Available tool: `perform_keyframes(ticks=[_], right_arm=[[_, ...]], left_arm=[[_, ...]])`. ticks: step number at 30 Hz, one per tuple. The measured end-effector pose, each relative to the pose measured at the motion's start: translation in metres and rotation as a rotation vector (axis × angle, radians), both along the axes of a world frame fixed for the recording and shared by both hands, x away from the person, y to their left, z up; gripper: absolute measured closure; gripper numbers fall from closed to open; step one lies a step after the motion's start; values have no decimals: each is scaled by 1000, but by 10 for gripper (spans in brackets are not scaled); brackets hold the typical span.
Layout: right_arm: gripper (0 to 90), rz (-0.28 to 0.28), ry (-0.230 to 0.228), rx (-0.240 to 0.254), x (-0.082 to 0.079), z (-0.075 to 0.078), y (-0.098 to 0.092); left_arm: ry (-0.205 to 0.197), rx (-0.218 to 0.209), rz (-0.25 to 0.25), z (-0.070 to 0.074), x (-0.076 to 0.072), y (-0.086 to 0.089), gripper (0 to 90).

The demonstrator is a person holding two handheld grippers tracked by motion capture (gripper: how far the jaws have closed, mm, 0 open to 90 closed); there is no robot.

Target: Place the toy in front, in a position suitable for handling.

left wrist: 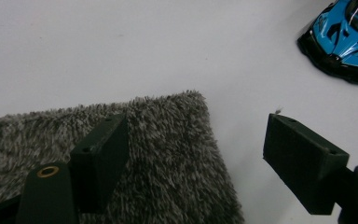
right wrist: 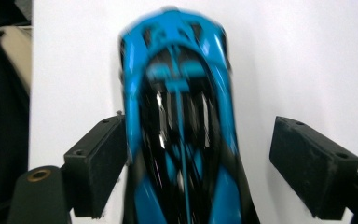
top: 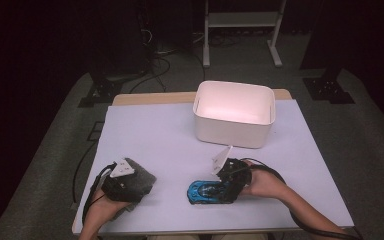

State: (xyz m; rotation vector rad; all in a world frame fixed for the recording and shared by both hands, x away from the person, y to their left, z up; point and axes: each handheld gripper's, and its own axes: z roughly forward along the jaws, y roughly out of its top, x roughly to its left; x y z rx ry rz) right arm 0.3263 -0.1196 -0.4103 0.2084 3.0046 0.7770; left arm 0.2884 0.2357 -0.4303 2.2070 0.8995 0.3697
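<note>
Car [top: 206, 190] lies at front centre of the table [top: 155, 135], long axis running 9–3 o'clock, nose at 9; right gripper [top: 228, 186] straddles its rear from 3, jaws spread, one touching the car's side, the other clear. Cloth [top: 139, 179] sits at the car's 9 o'clock under the left gripper [top: 122, 181], jaws spread, not pinching. Bin [top: 234, 113] at 12; no legible writing.

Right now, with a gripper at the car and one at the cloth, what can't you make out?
- Car: blurred in the right gripper view; tail cut off by the bottom edge.
- Car's tail in the high view: hidden behind the right gripper.
- Cloth: cut off by left and bottom edges in the left gripper view.
- Bin floor: glare washes it out.
</note>
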Motion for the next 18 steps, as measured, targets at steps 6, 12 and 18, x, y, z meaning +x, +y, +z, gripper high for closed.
perform_keyframes(ticks=[6,12,18], right_arm=[[166,-65,24,50,-4,-6,-32],[167,-80,29,58,-11,-15,-45],[168,-76,15,99,-13,-23,-44]], left_arm=[[17,23,-4,-4,1,-2,256],[31,32,1,-8,3,-1,327],[35,55,9,-14,4,-2,378]])
